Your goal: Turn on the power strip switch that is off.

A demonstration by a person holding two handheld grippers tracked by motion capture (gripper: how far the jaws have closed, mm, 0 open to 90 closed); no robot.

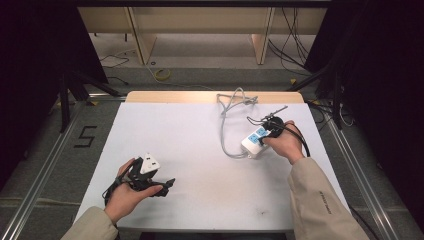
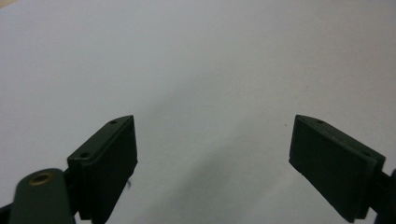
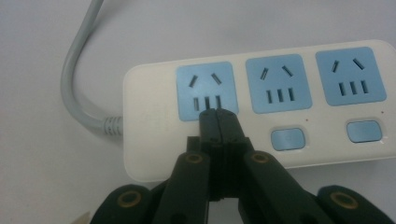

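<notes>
two claws: the right claw (image 3: 217, 114) pinched together over the power strip (image 3: 261, 107), the left claw (image 2: 212, 154) wide above the table (image 2: 196, 60).

Your power strip (image 3: 261, 112) is white with three pale blue socket panels and blue switch buttons, lying flat, face up on the table's right side. Its grey cord (image 3: 77, 79) leaves one end and curls towards the far edge.

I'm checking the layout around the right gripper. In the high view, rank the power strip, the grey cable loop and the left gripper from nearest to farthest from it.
From the right gripper:
1. Power strip, right under its shut jaws.
2. Grey cable loop, behind it at the table's far edge.
3. Left gripper, across the table, near the front left.
</notes>
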